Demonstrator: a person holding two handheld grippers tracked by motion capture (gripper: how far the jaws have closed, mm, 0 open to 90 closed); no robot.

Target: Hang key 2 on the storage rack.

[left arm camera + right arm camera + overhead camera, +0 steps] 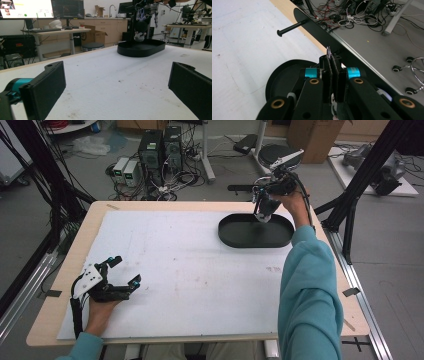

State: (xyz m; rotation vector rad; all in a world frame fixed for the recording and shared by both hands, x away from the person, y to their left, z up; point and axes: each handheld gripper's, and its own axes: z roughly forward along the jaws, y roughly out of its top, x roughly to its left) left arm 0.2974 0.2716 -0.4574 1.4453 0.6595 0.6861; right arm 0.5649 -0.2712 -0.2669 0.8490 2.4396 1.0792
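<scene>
the right gripper [262,212] hung over the far end of the black oval tray [235,236], pointed down into it, with its jaws clenched on a small thing [139,35], dark on top and pale grey at the bottom. couldn't tell what it was exactly. in the right gripper view the two pads were pressed nearly together with just a thin white-and-purple sliver [328,51] poking out between them, and the tray's rim [274,77] sat right behind the jaws. from the left gripper view the held thing dangled just above the tray floor, whether touching it i couldn't tell.

the left gripper [125,272] sat on the white sheet [190,265] covering the surface, near the front left corner, well apart from the tray. its jaws were released and spread wide, nothing between them but the bare sheet.

as for writing: no brand or label readable anywhere. a monitor [26,8] in the background of the left gripper view had some text on it, but way too small to read.
</scene>
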